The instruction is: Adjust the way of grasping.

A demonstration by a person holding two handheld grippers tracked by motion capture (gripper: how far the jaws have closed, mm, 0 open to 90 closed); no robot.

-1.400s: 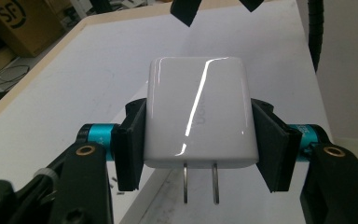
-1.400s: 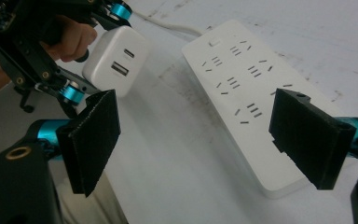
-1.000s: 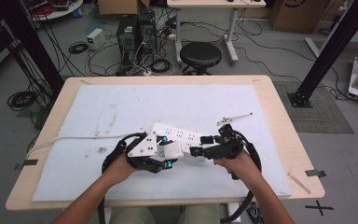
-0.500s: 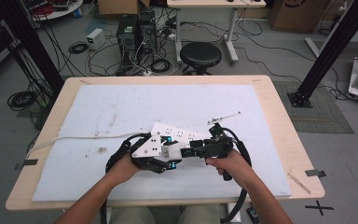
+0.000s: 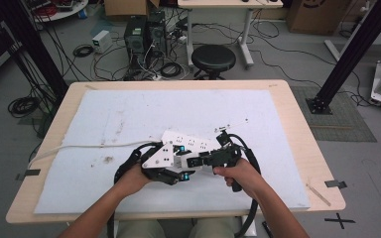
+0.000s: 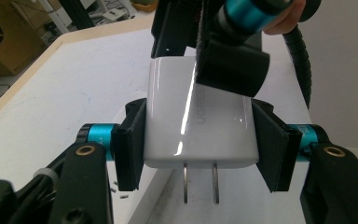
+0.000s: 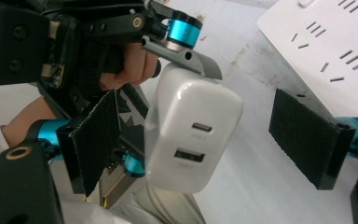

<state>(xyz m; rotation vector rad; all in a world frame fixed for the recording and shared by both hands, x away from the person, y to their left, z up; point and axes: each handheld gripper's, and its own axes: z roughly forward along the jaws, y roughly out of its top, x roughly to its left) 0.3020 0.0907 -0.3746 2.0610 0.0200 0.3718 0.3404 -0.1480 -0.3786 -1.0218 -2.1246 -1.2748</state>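
A white USB charger [image 6: 177, 116] with two flat prongs pointing down is clamped between the pads of my left gripper [image 6: 198, 140]. In the high view, my left gripper [image 5: 184, 162] and right gripper [image 5: 194, 161] meet nose to nose over the near middle of the table. In the right gripper view, the charger [image 7: 191, 126] shows its two ports between the wide-open jaws of my right gripper [image 7: 205, 140]. The right pad stands well off the charger. A white power strip [image 5: 193, 143] lies flat just behind both grippers.
A white mat [image 5: 129, 114] covers the wooden table [image 5: 297, 124]. The power strip's white cable [image 5: 79, 147] runs off to the left edge. A thin white stick [image 5: 235, 122] lies behind the strip. A stool [image 5: 213, 57] and computer cases [image 5: 146, 29] stand beyond the table.
My right gripper has moved left toward the left gripper, bringing its open jaws around the charger. The left gripper has stayed where it was, still holding the charger.
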